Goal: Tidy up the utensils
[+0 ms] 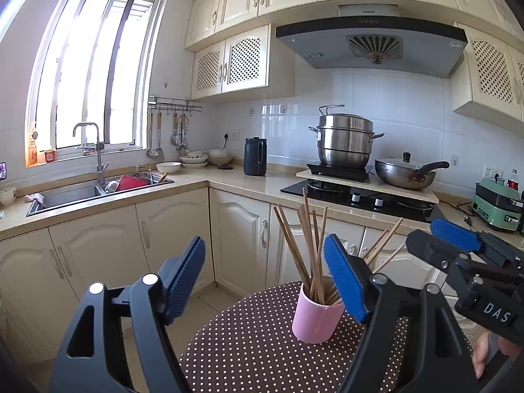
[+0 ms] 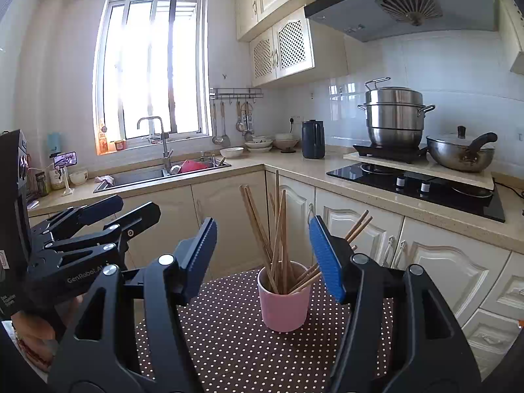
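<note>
Kitchen worktop (image 1: pixel 249 344) carries a cup (image 2: pixel 284 298) full of chopsticks (image 2: pixel 278 239); both tongs, left (image 1: pixel 265 278) and right (image 2: pixel 262 258), are released and empty, so sorting seems finished; next, probably only withdrawing.

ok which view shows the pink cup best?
Right wrist: the pink cup stands whole between the open fingers, with its rim and the chopsticks inside clear. In the left wrist view the cup is partly hidden by a blue finger pad across its right rim.

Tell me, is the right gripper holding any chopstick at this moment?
No, the right gripper stands open and empty, and the chopsticks all sit in the pink cup beyond its pads.
</note>
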A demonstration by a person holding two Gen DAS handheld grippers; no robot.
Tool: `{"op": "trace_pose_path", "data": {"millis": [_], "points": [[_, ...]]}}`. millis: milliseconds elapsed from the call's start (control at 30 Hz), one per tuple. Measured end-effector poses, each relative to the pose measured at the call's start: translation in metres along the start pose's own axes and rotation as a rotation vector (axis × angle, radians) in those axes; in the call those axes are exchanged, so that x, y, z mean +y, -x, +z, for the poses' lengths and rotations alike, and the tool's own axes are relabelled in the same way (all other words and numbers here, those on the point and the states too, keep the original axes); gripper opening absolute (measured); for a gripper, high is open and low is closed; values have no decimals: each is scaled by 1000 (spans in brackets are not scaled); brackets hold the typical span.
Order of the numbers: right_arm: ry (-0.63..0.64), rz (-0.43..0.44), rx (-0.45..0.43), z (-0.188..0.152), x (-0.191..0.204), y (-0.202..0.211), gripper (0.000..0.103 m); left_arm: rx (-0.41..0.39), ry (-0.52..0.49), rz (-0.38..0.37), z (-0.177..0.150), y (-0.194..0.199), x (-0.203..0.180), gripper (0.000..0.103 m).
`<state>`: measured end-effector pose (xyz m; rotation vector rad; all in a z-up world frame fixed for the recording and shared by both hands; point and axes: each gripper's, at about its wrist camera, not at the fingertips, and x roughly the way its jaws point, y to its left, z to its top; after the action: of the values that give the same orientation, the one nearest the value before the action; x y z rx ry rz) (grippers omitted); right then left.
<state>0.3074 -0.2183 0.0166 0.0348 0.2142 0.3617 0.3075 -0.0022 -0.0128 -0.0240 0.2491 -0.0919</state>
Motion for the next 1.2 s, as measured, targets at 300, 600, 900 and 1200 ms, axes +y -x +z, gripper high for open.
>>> {"op": "trace_pose_path", "data": {"millis": [300,600,900,1200], "points": [[26,-58,-78,2,49,101,77,-61,-60,16,0,111,3,78],[96,-181,-162,-18,99,183,85,-156,-74,43,-13,210,-1,88],[98,-214,-203,-37,125,233,88,-189,-75,39,-28,265,2,88],[107,-236,-237,-36,132,259,90,-234,-98,39,-23,292,-5,88]]}}
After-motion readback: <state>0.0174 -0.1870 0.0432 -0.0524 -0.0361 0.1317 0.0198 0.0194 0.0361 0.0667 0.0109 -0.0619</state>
